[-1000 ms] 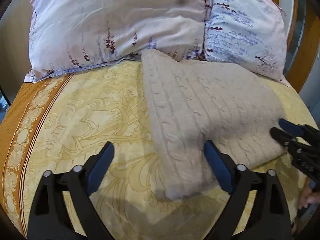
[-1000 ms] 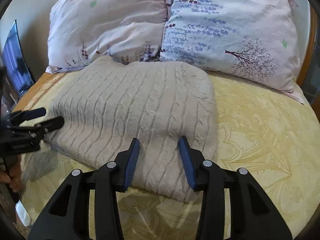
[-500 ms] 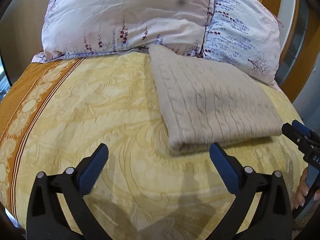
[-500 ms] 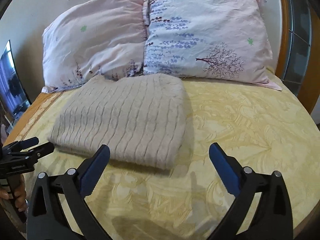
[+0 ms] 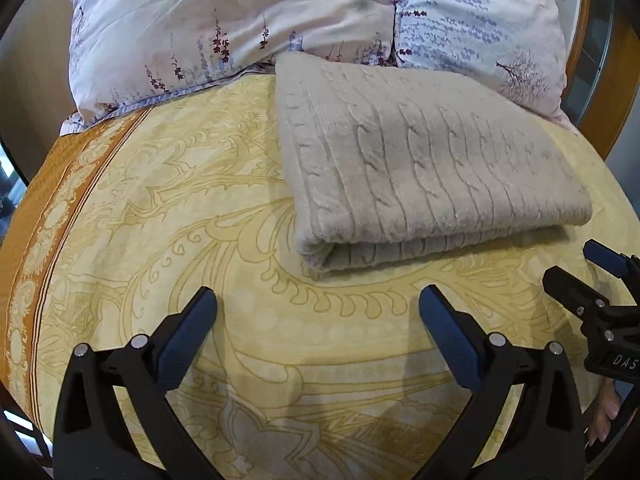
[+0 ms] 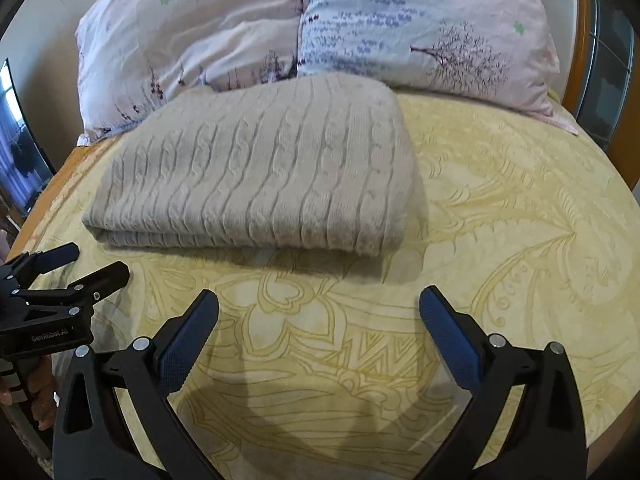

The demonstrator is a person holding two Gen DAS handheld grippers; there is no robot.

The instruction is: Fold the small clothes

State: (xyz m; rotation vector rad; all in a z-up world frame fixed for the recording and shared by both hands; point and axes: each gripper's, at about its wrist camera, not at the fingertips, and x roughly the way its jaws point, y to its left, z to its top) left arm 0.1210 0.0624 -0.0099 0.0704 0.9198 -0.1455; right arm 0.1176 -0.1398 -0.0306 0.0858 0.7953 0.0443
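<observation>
A beige cable-knit sweater (image 5: 424, 168) lies folded into a flat rectangle on the yellow patterned bedspread (image 5: 200, 208), its far edge against the pillows. It also shows in the right wrist view (image 6: 260, 172). My left gripper (image 5: 318, 328) is open and empty, held in front of the sweater's near edge without touching it. My right gripper (image 6: 318, 328) is open and empty too, in front of the sweater. The right gripper shows at the right edge of the left wrist view (image 5: 588, 268). The left gripper shows at the left edge of the right wrist view (image 6: 84, 266).
Two floral pillows (image 5: 248, 20) (image 6: 432, 28) lean at the head of the bed. An orange border band (image 5: 28, 216) runs along the bedspread's left side. A wooden headboard post (image 6: 580, 68) stands at the right. A screen (image 6: 16, 152) stands off the bed's left.
Both grippers have let go of the sweater, opened wide and drawn back toward the near side of the bed. The sweater now lies folded flat and still.
</observation>
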